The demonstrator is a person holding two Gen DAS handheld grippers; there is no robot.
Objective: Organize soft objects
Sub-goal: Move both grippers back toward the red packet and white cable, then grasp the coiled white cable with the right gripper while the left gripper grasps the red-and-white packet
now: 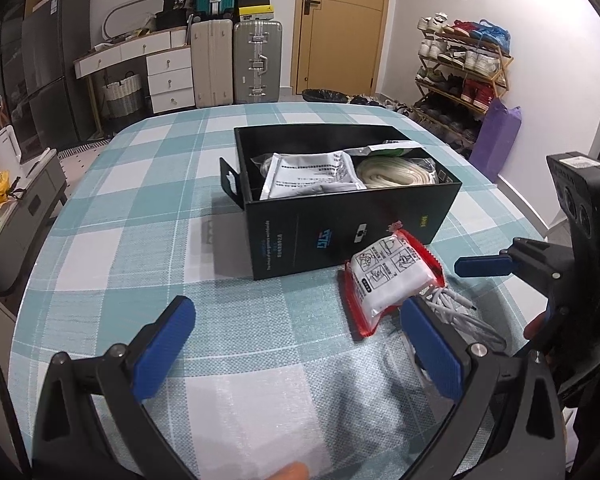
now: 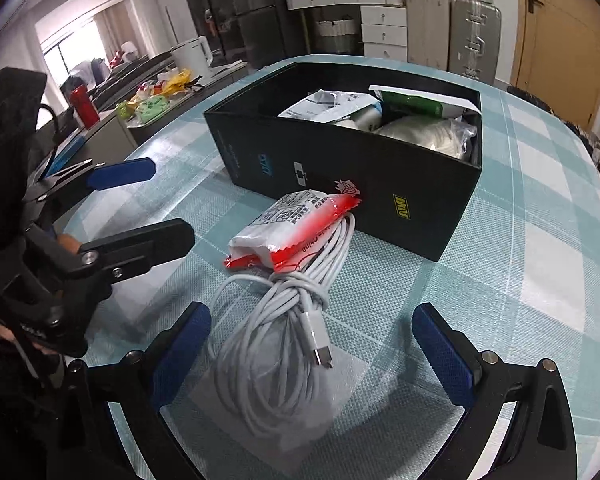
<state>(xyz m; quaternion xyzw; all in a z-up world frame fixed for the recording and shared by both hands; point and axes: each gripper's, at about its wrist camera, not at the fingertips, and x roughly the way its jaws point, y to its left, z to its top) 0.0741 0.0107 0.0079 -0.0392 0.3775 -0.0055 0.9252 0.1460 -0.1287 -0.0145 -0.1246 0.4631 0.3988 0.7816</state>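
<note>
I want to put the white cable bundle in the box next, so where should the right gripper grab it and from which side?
Grip the cable bundle at its wrapped waist, where turns of cord cinch the loops tight. The open right gripper already faces it, so probably come straight down from above, one finger on each side. Avoid the loose plug end and the red-edged packet resting on its far end.

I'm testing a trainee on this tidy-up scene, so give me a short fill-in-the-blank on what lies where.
1. The red-and-white packet rests partly on top of the coiled white ____.
2. The packet and coil lie on the table outside the ____ box.
3. The tablecloth has a teal and white ____ pattern.
4. Both the left gripper and right gripper are ____ and hold nothing.

Missing words: cable; black; checked; open
</note>
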